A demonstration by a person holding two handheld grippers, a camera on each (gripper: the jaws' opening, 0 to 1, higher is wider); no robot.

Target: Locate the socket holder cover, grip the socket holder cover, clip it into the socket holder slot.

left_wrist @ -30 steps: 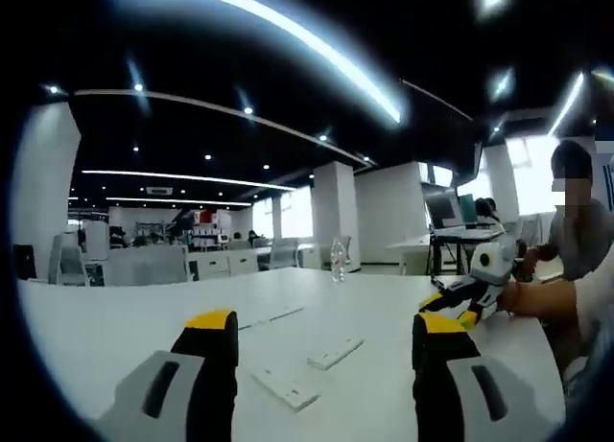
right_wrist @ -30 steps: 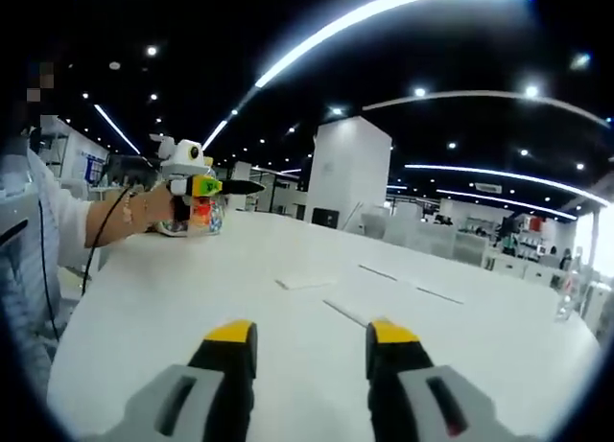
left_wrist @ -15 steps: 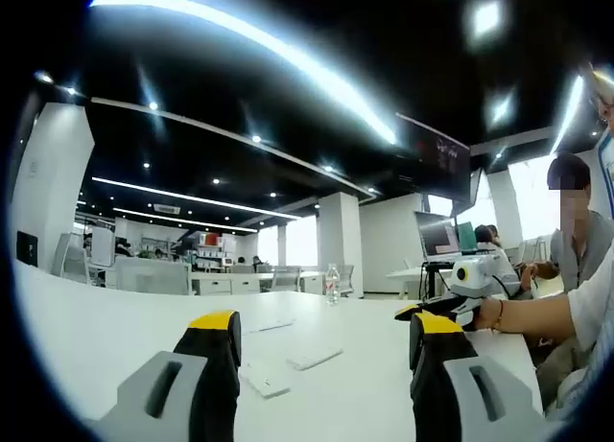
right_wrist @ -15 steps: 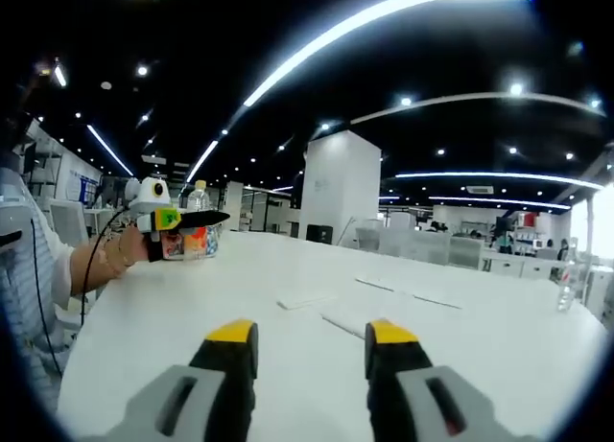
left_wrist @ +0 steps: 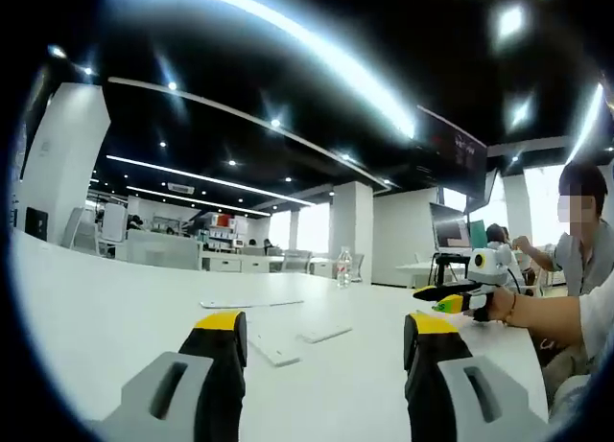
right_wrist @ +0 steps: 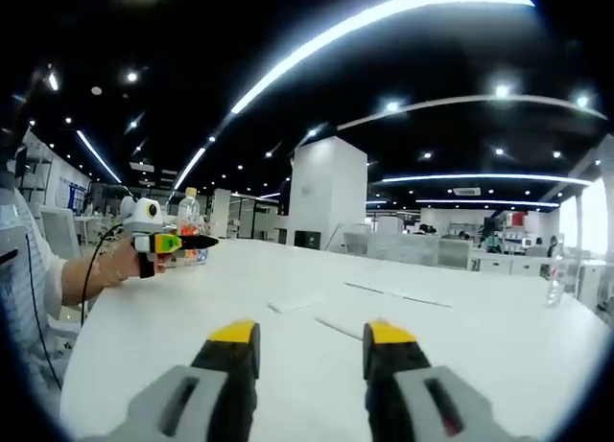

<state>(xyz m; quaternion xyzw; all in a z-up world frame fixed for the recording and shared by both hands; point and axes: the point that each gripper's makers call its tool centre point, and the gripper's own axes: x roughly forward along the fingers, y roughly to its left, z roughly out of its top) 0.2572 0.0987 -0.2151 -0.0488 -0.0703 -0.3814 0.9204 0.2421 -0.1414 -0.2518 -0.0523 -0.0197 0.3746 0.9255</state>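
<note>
I hold my left tool and right tool unclenched, gripping nothing, above the white tabletop, where flat white plastic socket pieces lie ahead.

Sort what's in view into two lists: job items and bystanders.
Job items:
white flat pieces on the table, which is cover or holder I cannot tell
left hand-held gripper, open
right hand-held gripper, open

Bystanders:
clear water bottle
orange-labelled bottle
laptop
</note>
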